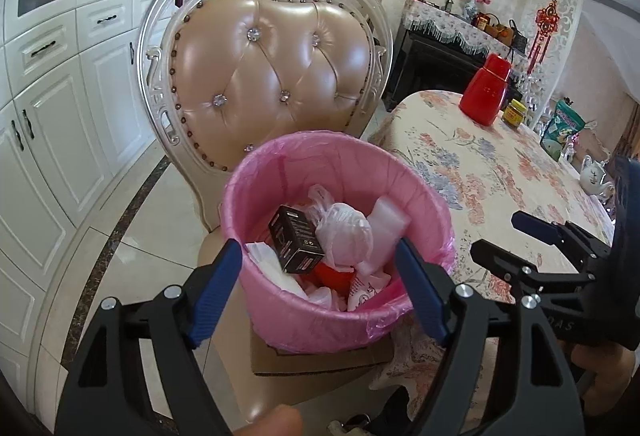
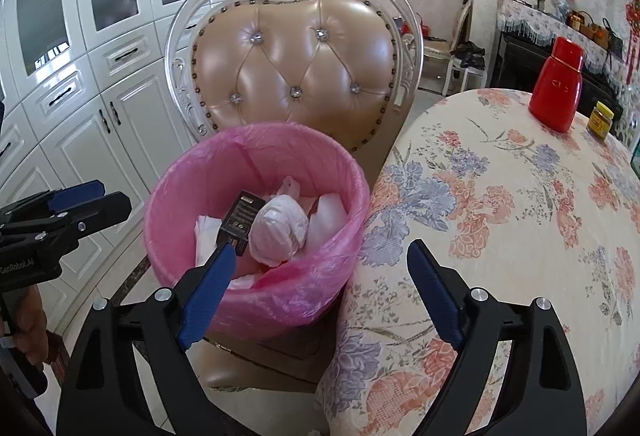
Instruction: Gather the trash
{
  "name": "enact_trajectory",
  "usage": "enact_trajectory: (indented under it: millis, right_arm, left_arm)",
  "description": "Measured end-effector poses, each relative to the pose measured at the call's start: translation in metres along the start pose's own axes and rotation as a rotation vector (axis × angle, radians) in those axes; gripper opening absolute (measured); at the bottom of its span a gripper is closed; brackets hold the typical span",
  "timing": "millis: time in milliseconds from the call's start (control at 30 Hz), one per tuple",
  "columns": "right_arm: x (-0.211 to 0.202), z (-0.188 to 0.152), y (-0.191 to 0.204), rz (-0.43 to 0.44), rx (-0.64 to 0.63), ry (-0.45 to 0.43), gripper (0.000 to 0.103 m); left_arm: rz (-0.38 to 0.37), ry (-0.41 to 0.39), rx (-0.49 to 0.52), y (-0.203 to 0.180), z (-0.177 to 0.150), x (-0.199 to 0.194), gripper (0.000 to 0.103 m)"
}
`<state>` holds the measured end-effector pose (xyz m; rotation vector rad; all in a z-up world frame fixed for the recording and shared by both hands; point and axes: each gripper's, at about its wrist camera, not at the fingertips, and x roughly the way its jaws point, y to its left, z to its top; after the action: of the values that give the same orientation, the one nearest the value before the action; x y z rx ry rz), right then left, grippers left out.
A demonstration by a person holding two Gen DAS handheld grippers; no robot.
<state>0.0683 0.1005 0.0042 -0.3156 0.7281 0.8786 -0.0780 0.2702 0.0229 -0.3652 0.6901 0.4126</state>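
Note:
A bin with a pink liner [image 1: 320, 320] [image 2: 192, 172] stands on a cardboard box [image 1: 320, 358] on a chair seat. It holds a black carton [image 1: 294, 240] [image 2: 240, 218], a knotted white bag [image 1: 346, 234] [image 2: 280, 230], white foam [image 1: 390, 218] and other wrappers. My left gripper [image 1: 320, 292] is open and empty above the bin's near rim. My right gripper [image 2: 318, 296] is open and empty, over the bin's right edge and the table edge. Each gripper shows in the other's view, the right one [image 1: 516, 240] and the left one [image 2: 92, 200].
An ornate padded chair [image 1: 272, 76] [image 2: 304, 68] stands behind the bin. A table with a floral cloth [image 1: 492, 176] [image 2: 500, 216] is at the right, bearing a red flask [image 1: 486, 90] [image 2: 558, 84], a yellow jar [image 1: 514, 112] [image 2: 600, 118] and a teapot [image 1: 596, 176]. White cabinets [image 1: 60, 96] line the left.

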Motion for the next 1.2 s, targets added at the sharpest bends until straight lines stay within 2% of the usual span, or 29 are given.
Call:
enact_trajectory:
  millis: [533, 1200]
  right_arm:
    - [-0.0031, 0.0030, 0.0039, 0.011, -0.002, -0.005, 0.083]
    - [-0.0029, 0.0043, 0.0030, 0.013, -0.005, -0.010, 0.083]
  left_arm:
    - [0.001, -0.011, 0.001, -0.0007, 0.0018, -0.0035, 0.083]
    - [0.000, -0.005, 0.000, -0.0017, 0.0009, -0.0032, 0.083]
